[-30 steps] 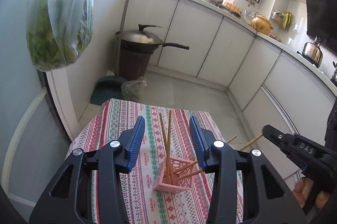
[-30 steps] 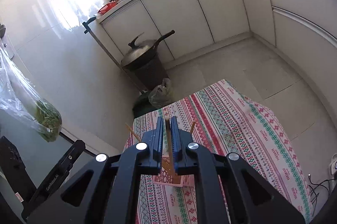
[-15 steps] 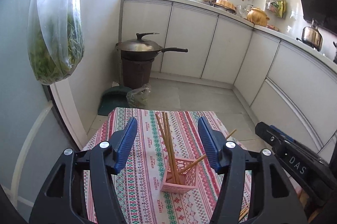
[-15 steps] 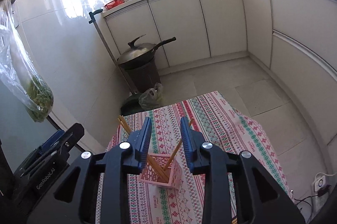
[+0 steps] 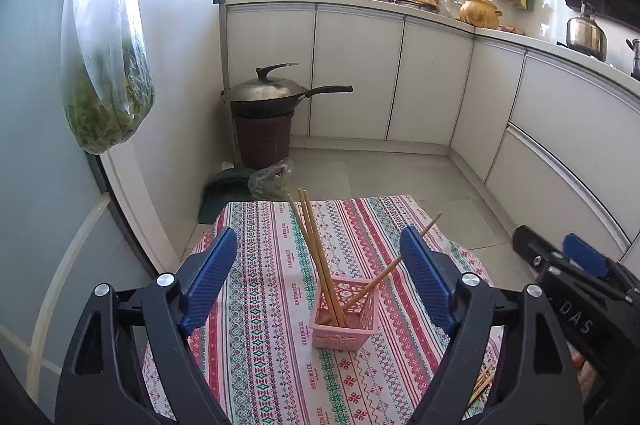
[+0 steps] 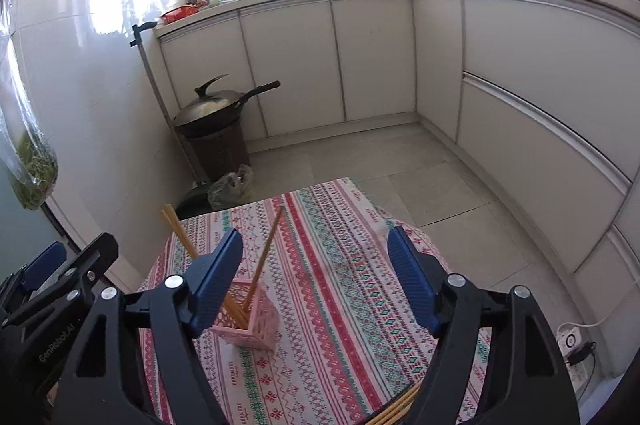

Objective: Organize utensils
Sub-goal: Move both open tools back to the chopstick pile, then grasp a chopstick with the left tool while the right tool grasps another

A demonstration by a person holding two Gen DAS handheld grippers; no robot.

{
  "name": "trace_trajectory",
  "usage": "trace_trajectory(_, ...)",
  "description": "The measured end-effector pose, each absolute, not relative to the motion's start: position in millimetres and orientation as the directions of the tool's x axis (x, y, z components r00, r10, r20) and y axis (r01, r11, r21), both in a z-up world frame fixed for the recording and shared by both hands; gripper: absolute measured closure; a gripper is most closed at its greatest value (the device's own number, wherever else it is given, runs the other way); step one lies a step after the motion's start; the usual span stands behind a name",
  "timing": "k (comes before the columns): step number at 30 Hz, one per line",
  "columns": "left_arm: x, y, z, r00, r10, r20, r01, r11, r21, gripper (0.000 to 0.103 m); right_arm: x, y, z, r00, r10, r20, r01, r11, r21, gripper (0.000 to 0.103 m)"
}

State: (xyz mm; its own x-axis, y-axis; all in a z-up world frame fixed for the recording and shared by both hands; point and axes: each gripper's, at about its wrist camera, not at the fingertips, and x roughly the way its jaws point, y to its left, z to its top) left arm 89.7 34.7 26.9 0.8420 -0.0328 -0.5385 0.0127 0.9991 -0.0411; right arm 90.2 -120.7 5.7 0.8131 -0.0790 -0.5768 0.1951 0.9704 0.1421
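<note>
Left wrist view is showing the left hand-held gripper (image 5: 318,285) spreading its ribbed blue pads wide, gripping nothing. Beyond it a pink latticed square basket (image 5: 345,313) is standing on the striped woven cloth of the surface (image 5: 260,345), with thin wooden chopsticks (image 5: 316,257) rising from it, three leaning up and left, one slanting right. Right wrist view is showing the right hand-held gripper (image 6: 314,277) likewise spread and empty, and, more plainly, loose chopsticks (image 6: 394,411) lying at the near edge. Farther off, a lidded wok (image 5: 268,93) is sitting on a brown bin
</note>
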Motion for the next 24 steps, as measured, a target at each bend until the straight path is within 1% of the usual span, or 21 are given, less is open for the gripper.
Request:
trace_trajectory(1,89.0,32.5,25.8,0.84,-0.035,-0.541,0.017,0.999,-0.039,0.02,86.9,-124.0,4.4,0.812,-0.095,-0.576,0.211,0.968,0.139,0.018)
trace_trajectory(3,86.5,27.8,21.6,0.836,-0.043,-0.546,0.026,0.999,-0.039,0.007,78.5,-134.5,0.1,0.808,-0.123,-0.577,0.244,0.96,0.136,0.012)
trace_trajectory(5,85.7,21.3,16.5,0.826,-0.062,-0.56,0.044,0.998,-0.046,0.007,70.8,-146.6,-5.7,0.794,-0.155,-0.588,0.278,0.953,0.124,0.007)
trace_trajectory(8,89.1,3.4,-1.7,0.758,-0.126,-0.64,0.122,0.991,-0.05,0.007,52.0,-177.4,-18.9,0.753,-0.211,-0.623,0.345,0.933,0.1,0.007)
trace_trajectory(11,94.0,-26.7,-30.1,0.648,-0.178,-0.741,0.227,0.973,-0.036,0.007,30.8,-217.9,-31.3,0.711,-0.226,-0.665,0.423,0.894,0.149,0.007)
trace_trajectory(12,96.3,-42.1,-44.4,0.59,-0.194,-0.784,0.274,0.961,-0.032,0.007,21.8,-236.4,-37.6,0.692,-0.214,-0.69,0.452,0.873,0.184,0.007)
trace_trajectory(15,100.5,-86.0,-84.6,0.434,-0.222,-0.873,0.384,0.922,-0.043,0.007,-0.2,-277.8,-58.2,0.644,-0.151,-0.75,0.526,0.8,0.29,0.007)
trace_trajectory(17,102.5,-113.8,-111.4,0.336,-0.23,-0.914,0.446,0.893,-0.061,0.007,-9.6,-298.2,-72.9,0.614,-0.099,-0.783,0.564,0.75,0.347,0.007)
trace_trajectory(20,108.0,-148.2,-141.7,0.248,-0.203,-0.947,0.502,0.863,-0.053,0.007,-14.5,-312.3,-89.7,0.582,-0.039,-0.813,0.582,0.718,0.382,0.007)
trace_trajectory(22,112.8,-165.1,-160.9,0.217,-0.164,-0.962,0.509,0.86,-0.032,0.007,-18.3,-316.7,-95.5,0.572,-0.023,-0.82,0.584,0.713,0.388,0.007)
trace_trajectory(24,116.7,-178.6,-172.2,0.198,-0.157,-0.967,0.512,0.858,-0.035,0.008,-21.0,-322.4,-100.1,0.563,-0.009,-0.826,0.592,0.702,0.396,0.007)
